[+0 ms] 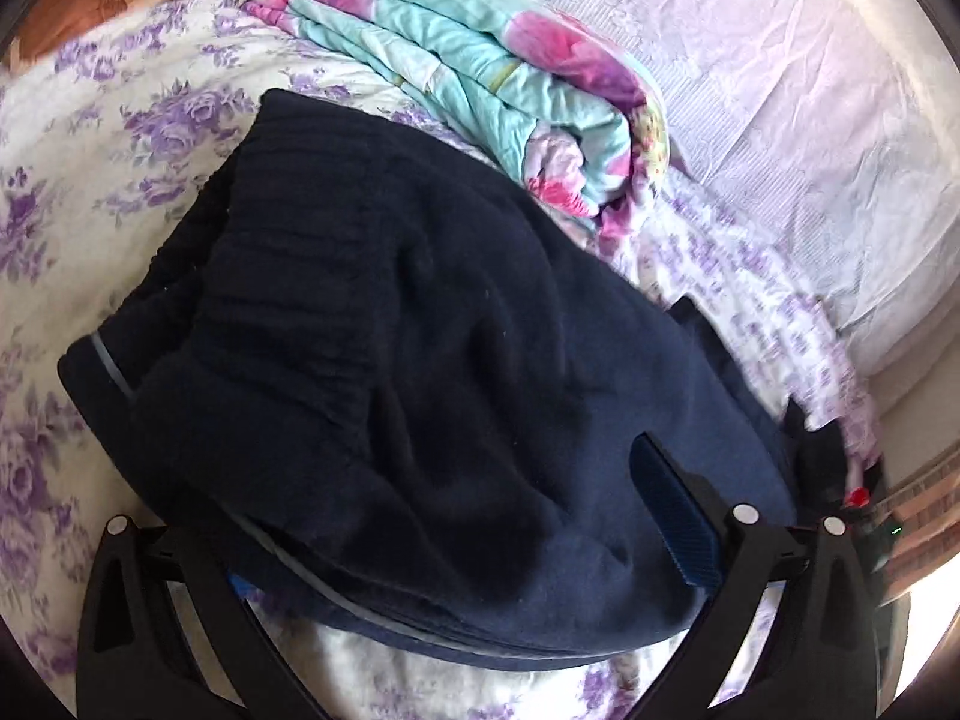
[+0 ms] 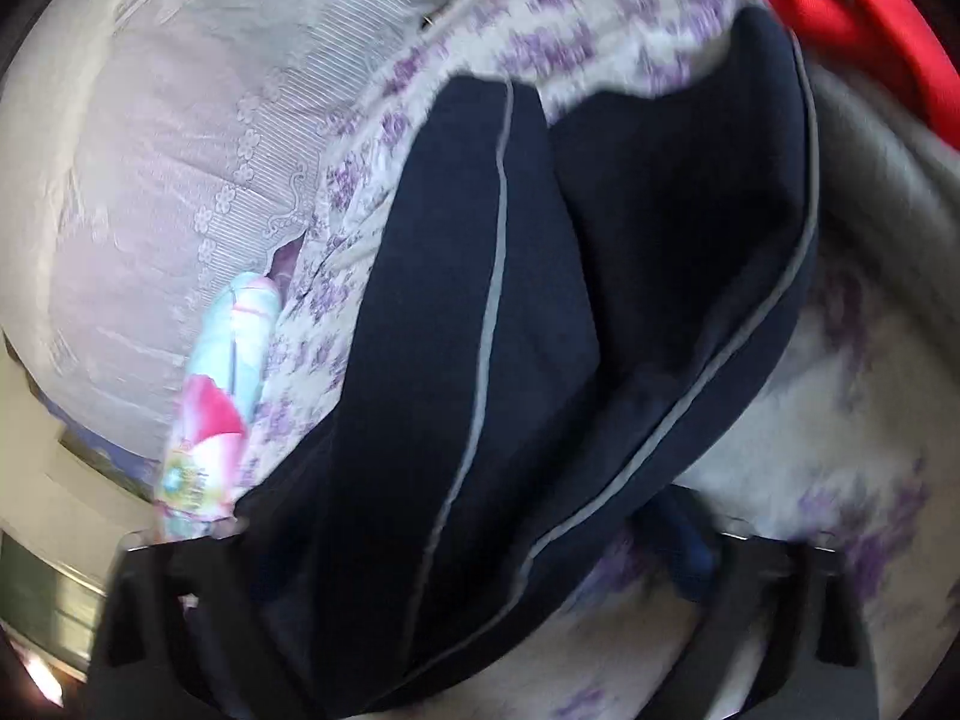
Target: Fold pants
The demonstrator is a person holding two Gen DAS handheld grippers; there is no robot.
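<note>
Currently, the navy pants point(image 1: 384, 360) are lying bunched on the floral bedsheet point(image 1: 120, 138), beside a folded quilt point(image 1: 480, 78). The left gripper point(image 1: 456, 540) and right gripper point(image 2: 480, 570) are each straddling the fabric with jaws spread; whether they are gripping it cannot be determined.

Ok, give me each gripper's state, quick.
Left gripper: fingers spread wide, navy pants bunched between them; a grip cannot be told.
Right gripper: blurred, the pants' legs run between its fingers; cannot be told.

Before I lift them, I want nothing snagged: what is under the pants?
The flowered sheet lies under the pants on every visible side. Whatever sits beneath their middle is covered.
</note>
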